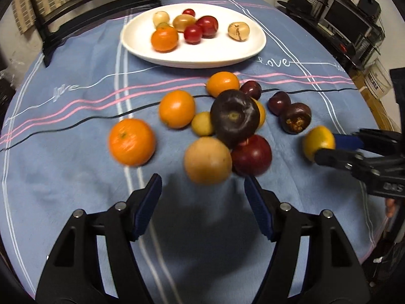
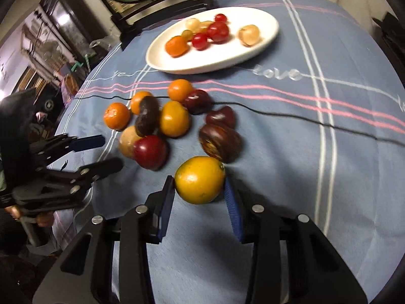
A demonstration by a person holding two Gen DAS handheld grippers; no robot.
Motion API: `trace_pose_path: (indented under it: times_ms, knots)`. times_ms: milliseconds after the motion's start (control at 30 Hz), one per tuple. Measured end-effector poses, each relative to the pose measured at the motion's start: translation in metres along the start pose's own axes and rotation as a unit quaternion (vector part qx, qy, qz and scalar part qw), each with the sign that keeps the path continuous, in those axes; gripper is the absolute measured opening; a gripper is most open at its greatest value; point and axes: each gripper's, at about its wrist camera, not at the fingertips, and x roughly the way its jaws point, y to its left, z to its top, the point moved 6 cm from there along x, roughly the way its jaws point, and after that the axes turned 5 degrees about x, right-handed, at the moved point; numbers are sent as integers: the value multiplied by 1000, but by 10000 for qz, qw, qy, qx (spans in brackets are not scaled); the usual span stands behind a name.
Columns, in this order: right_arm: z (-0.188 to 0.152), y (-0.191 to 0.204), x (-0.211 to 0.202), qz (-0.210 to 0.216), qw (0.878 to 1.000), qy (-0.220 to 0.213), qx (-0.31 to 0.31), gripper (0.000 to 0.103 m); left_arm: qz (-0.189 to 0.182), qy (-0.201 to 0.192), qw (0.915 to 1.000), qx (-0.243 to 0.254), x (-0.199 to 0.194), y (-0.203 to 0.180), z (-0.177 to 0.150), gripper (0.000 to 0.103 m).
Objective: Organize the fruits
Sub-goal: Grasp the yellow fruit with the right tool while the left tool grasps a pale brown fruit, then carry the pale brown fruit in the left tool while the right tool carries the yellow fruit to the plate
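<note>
- Right wrist view: the right tool [image 2: 200, 190] stood nearest, its blue pads at both sides of a yellow-orange fruit [image 2: 200, 183] on the blue-clothed counter [image 2: 291, 152]; whether they pressed it, I could not tell.
- Left wrist view: the left tool [image 1: 202, 192] hung released, nothing between its pads, just short of a tan fruit [image 1: 207, 160] and a red one [image 1: 250, 155].
- Behind these lay a tight, overlapping cluster; counted there: three oranges and four dark fruits.
- Farthest, a white plate [image 1: 202, 55] held seven fruits.

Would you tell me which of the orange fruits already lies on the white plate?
The mandarin at the plate's front left edge, beside the red fruits; every other orange fruit sits on the tablecloth.
</note>
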Motion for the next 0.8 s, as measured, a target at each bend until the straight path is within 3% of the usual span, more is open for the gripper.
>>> trace_pose_path:
  times_ms: [100, 233, 333, 467, 800]
  knots:
    - [-4, -6, -2, 21, 9998, -20, 173, 40, 131, -83, 9997, 171, 10, 4, 6, 65]
    - [-9, -7, 0, 30, 9998, 25, 216, 40, -82, -70, 9996, 254, 18, 3, 16, 47]
    - [-9, -6, 1, 25, 9997, 35, 232, 40, -15, 24, 9996, 296, 23, 1, 17, 46]
    - [-6, 0, -4, 45, 9998, -19, 171, 40, -241, 147, 9996, -33, 19, 8, 10, 45]
    - [-4, 26, -11, 44, 9997, -174, -145, 40, 14, -83, 9998, -200, -21, 12, 3, 45]
